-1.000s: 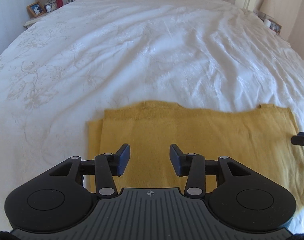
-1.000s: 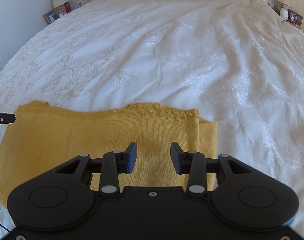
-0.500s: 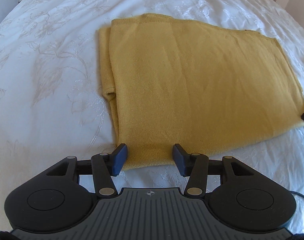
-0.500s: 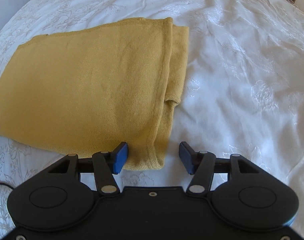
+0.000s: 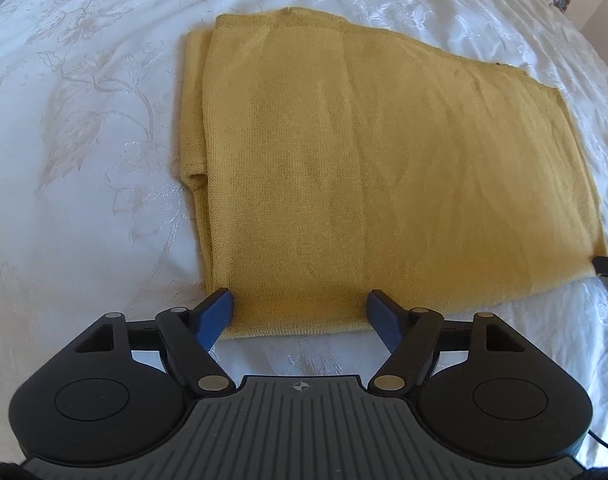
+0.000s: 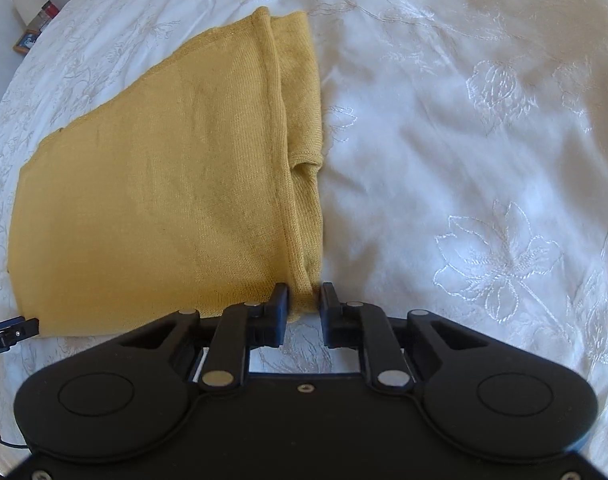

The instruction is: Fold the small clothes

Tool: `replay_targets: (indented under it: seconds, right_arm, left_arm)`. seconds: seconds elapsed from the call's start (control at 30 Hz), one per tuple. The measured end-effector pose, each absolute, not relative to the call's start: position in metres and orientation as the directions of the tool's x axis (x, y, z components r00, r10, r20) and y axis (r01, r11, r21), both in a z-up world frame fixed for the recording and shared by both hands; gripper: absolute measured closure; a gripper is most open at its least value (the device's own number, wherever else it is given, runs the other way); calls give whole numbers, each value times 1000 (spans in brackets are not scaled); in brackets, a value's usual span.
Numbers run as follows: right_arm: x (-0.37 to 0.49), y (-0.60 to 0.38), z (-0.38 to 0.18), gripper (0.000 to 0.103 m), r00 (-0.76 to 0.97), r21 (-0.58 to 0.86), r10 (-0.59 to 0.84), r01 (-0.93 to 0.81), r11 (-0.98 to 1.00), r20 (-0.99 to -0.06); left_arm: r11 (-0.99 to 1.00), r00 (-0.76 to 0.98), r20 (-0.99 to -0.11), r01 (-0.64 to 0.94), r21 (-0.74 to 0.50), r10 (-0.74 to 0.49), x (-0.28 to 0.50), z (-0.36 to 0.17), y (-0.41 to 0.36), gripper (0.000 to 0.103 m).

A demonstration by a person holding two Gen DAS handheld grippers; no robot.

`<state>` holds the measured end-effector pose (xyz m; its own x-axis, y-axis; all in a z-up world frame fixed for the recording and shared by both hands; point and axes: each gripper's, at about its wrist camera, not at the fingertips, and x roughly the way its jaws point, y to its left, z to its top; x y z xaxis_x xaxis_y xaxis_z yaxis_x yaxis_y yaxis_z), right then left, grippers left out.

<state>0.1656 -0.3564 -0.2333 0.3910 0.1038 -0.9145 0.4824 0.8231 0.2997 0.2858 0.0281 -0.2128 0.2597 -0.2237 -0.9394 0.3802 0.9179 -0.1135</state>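
A home bedroom. Seen in a wide bed (image 6: 463, 120) covered edge to edge by a white bedspread embroidered with flowers (image 6: 499, 256). Beyond its far left corner, a bedside table with a pale lamp (image 6: 27, 4) and a small framed picture (image 6: 24, 42).

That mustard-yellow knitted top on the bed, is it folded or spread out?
Folded: the mustard-yellow knitted top lies flat, a sleeve tucked under along its side edge.

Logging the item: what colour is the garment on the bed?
Mustard yellow garment, plain knit, no pattern; clearest in the left wrist view.
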Motion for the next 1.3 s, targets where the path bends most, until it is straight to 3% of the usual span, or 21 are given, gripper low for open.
replay_targets:
  seconds: [0.17,0.3,0.6,0.77,1.23,1.3]
  right_arm:
    - [155,-353,-233,50,420,330,112,494,805,-901]
    - [146,-347,-236,43,417,337,131,471,815,-899]
    - [150,-339,-242,23,417,358,180,401,843,-891]
    - [159,-333,-247,2,406,383,230,350,855,-884]
    - [165,-341,-256,0,430,448,289,332,830,-855]
    - [165,-342,-256,0,434,455,296,327,828,-851]
  left_arm:
    - [927,269,-928,339,-158,-257,277,-196,20,21]
    - [915,266,-921,364,-176,-283,271,-188,4,11]
    - [915,305,-908,368,-165,-287,298,-172,-44,10]
    - [913,332,-902,384,-137,-275,323,-167,-73,10]
    - [919,282,-946,392,-40,-161,389,-213,-130,10]
    - [918,266,-952,394,-36,-151,392,-222,-131,5]
